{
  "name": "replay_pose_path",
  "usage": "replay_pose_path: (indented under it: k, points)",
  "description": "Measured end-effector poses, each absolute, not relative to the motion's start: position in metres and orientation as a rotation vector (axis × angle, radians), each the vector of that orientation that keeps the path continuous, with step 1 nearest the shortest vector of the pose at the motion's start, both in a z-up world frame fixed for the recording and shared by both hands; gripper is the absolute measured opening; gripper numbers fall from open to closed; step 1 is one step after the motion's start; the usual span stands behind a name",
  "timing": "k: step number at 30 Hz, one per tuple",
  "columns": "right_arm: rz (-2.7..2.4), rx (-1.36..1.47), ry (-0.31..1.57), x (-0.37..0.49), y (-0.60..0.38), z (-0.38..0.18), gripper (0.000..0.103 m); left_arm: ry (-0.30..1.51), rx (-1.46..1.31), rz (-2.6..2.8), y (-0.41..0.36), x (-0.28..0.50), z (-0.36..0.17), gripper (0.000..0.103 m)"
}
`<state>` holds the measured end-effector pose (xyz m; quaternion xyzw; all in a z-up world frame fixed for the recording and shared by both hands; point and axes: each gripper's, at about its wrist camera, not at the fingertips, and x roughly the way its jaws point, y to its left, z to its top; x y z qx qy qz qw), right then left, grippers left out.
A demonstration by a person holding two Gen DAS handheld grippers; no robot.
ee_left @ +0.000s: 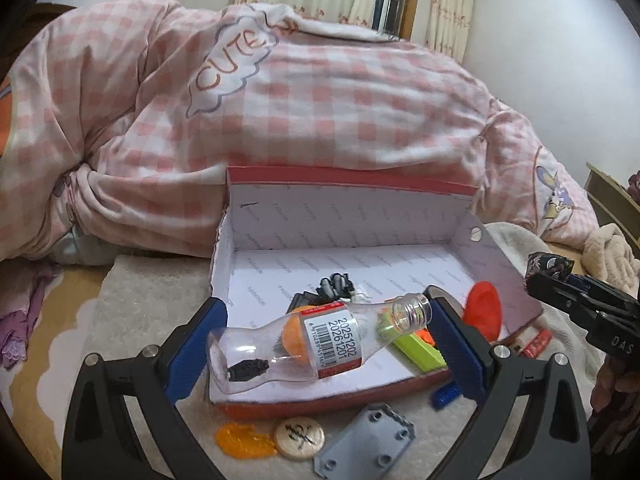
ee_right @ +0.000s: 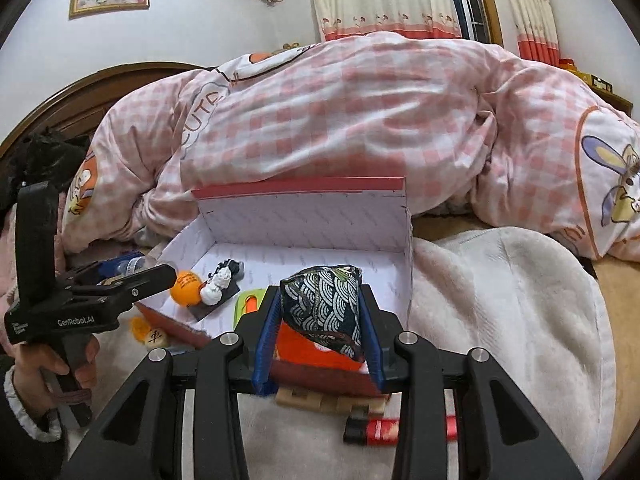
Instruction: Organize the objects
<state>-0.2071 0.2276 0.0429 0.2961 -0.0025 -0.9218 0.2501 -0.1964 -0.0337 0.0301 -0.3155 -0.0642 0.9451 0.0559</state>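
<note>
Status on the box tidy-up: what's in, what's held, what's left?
In the box: orange ball, figurine, green piece. Held: left gripper has the clear bottle, right gripper the patterned pouch. Left outside: coin, grey plate, red tube.

"CUTE" on the quilt (ee_left: 236, 60); "20251202 20261201" on the bottle label (ee_left: 336, 334); "DAS" on the right hand-held gripper (ee_left: 548, 276); "GenRobot.AI" on the left hand-held gripper (ee_right: 160, 276).
</note>
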Motion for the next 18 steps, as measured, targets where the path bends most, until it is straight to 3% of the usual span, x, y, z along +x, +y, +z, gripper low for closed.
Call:
replay_pose_path:
  k: [4,18]
  points:
    - [-2.521,0.846,0.055,-0.221,0.218,0.031,0.038,-0.127,-0.975,2.888,-0.033,-0.201,0.024,0.101]
    - [-2.504,0.898,0.113,-0.229,0.207,0.018,0.038,-0.141,-0.99,2.898,-0.035,-0.206,0.019,0.101]
